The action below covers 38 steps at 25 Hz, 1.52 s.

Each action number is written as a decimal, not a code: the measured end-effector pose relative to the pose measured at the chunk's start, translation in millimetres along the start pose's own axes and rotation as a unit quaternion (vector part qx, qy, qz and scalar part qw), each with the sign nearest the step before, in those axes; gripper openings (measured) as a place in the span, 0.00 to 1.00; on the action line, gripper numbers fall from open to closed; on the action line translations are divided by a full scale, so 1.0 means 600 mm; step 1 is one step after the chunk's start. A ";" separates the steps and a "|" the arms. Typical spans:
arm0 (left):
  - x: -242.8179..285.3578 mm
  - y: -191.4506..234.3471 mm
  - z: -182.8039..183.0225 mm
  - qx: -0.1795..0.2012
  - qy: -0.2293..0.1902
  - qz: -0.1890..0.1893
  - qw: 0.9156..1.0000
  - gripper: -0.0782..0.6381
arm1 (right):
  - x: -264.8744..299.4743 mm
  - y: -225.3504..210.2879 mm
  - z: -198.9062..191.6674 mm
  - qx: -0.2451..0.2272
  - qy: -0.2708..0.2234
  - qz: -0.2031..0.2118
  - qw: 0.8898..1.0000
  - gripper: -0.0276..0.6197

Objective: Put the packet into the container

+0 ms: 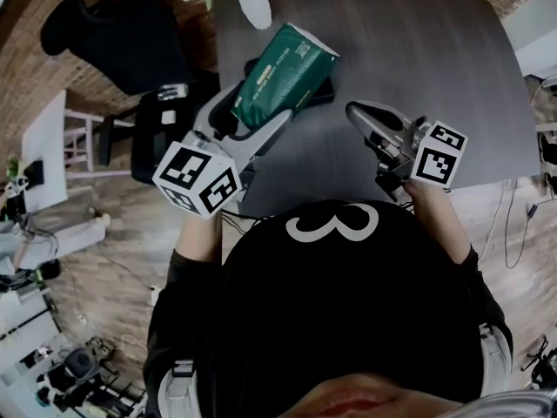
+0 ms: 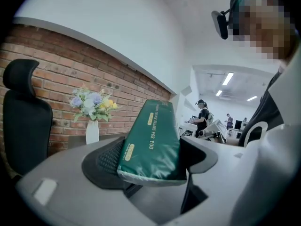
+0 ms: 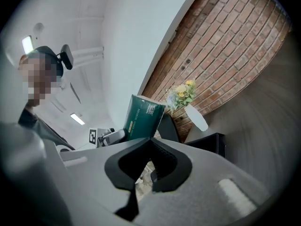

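A green packet (image 1: pixel 283 77) with gold print hangs tilted above the dark table (image 1: pixel 418 59). My left gripper (image 1: pixel 254 122) is shut on its near end. In the left gripper view the packet (image 2: pixel 150 140) fills the space between the jaws and the pads press both its sides. Under it sits a black container (image 1: pixel 324 92), mostly hidden by the packet. My right gripper (image 1: pixel 359 111) hovers over the table to the packet's right, shut with nothing in it. The right gripper view shows its tips (image 3: pixel 150 145) meeting, with the packet (image 3: pixel 141 117) and the container (image 3: pixel 207 142) beyond.
A white vase of flowers (image 1: pixel 252 3) stands at the table's far edge, just behind the container. A black office chair (image 1: pixel 113 33) is at the far left, off the table. The table's near edge runs just in front of both grippers. Several people stand far off in the room.
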<state>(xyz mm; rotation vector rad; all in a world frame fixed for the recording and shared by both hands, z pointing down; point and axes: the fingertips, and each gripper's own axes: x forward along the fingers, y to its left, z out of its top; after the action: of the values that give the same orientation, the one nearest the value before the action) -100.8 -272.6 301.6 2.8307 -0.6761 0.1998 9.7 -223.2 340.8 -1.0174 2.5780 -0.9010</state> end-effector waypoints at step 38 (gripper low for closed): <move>0.142 0.152 -0.193 0.165 0.226 -0.163 0.946 0.65 | -0.020 -0.075 -0.067 0.057 -0.051 -0.129 0.989 0.05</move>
<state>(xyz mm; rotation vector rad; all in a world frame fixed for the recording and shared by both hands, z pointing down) -76.4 -360.1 445.8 2.9750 -0.0759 0.9425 26.4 -222.2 400.3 -1.3482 2.3189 -1.0148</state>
